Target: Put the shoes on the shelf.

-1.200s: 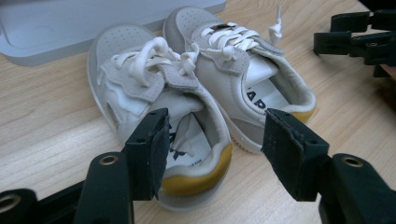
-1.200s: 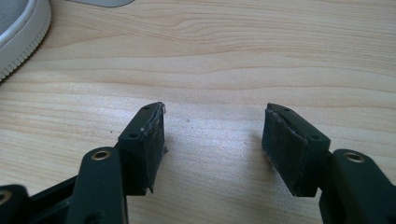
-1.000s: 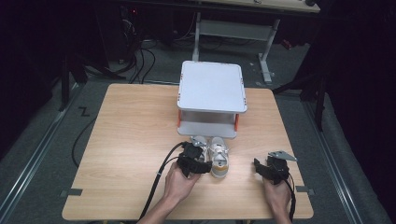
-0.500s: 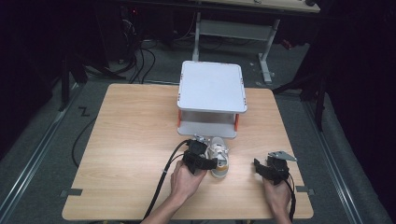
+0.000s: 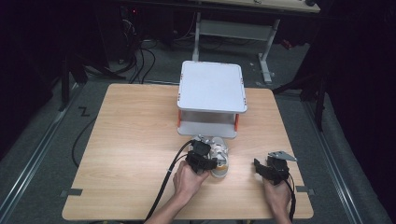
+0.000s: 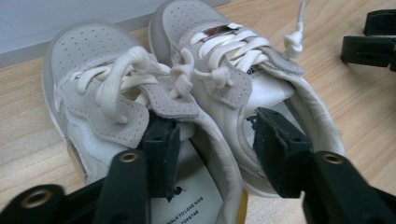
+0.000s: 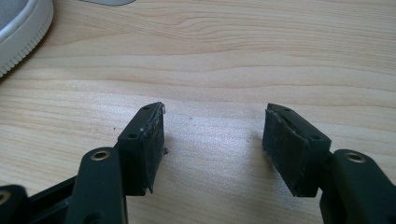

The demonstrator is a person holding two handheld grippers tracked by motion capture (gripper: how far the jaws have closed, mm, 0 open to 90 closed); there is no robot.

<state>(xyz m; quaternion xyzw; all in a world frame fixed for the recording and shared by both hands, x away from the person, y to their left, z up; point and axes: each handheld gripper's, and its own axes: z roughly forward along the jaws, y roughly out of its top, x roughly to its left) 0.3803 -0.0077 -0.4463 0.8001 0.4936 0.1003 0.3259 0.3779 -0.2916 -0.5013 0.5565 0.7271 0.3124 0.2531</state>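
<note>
A pair of small white and grey sneakers (image 5: 219, 156) stands side by side on the wooden table (image 5: 130, 130), just in front of the white shelf unit. The left shoe (image 6: 102, 79) and right shoe (image 6: 233, 51) have white laces. My left gripper (image 6: 215, 140) is open at their heels, with one jaw inside each shoe's opening, straddling the two inner walls. From above, the left gripper (image 5: 203, 157) overlaps the sneakers. My right gripper (image 5: 268, 169) rests to their right, open over bare wood (image 7: 212, 140), holding nothing.
A white two-tier shelf unit (image 5: 212, 88) with orange posts stands at the table's far middle. A shoe sole's edge (image 7: 18, 32) shows at the right gripper view's upper left. Cables trail off the table's front edge.
My left gripper has shifted a little to the right and forward, onto the heels of the sneakers. The right gripper has stayed in place.
</note>
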